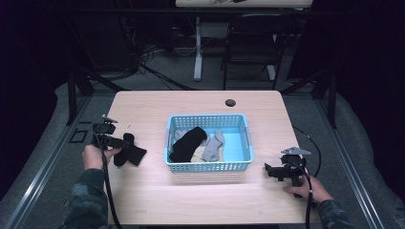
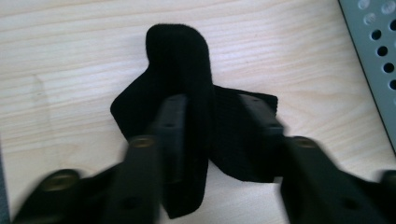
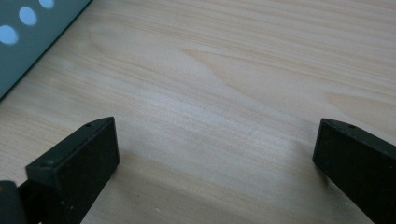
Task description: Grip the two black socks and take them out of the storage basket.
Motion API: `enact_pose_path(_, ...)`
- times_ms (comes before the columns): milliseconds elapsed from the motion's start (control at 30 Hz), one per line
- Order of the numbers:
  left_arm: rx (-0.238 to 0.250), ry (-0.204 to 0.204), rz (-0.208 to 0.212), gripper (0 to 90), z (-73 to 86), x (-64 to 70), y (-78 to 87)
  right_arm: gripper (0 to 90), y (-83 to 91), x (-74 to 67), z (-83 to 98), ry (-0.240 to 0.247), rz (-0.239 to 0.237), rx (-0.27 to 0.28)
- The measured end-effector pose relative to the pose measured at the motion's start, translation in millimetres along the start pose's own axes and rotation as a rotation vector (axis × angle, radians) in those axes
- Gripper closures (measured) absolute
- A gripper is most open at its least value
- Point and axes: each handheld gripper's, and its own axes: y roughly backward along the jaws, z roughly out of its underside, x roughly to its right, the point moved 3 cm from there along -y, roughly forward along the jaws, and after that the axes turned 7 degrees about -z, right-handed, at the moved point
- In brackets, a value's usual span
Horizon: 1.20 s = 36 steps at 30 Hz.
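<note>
Left tool (image 2: 219, 135) straddles a black sock (image 2: 187, 102) on the desk (image 1: 157, 200), jaws apart; right tool (image 3: 215, 163) gapes wide over bare wood.

A lab or recording studio — black curtains hang around a lone wooden table (image 1: 143, 109), cables (image 1: 157, 71) snake across the grey floor, and 1 folding chair (image 1: 253, 43) stands by a desk leg (image 1: 197, 47) behind.

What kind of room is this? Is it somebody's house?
Probably not a house: it looks like a lab or workshop set up for recording. A lone wooden table stands among dark curtains, cables trail over the floor behind it, and a folding chair waits at the back.
</note>
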Motion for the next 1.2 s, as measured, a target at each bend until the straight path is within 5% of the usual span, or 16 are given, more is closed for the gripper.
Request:
enact_pose_path(200, 0.064, -0.013, -0.014, 20.5, -5.5, 7.2, 20.7, 0.0, -0.1, 0.0, 0.0, 0.0, 0.0, 0.001)
enact_pose_path(467, 0.135, -0.102, 0.013, 13.7, -17.6, 34.5, 47.4, 0.0, 0.0, 0.0, 0.0, 0.001, 0.0, 0.001)
enact_pose_path(600, 0.149, -0.146, 0.017, 1.8, -24.6, 51.4, 56.5, 0.0, 0.0, 0.0, 0.0, 0.0, 0.0, 0.0)
enact_pose_path(1200, 0.193, -0.299, 0.065, 0.4, -42.1, 122.7, 62.8, 0.0, 0.0, 0.0, 0.0, 0.0, 0.0, 0.001)
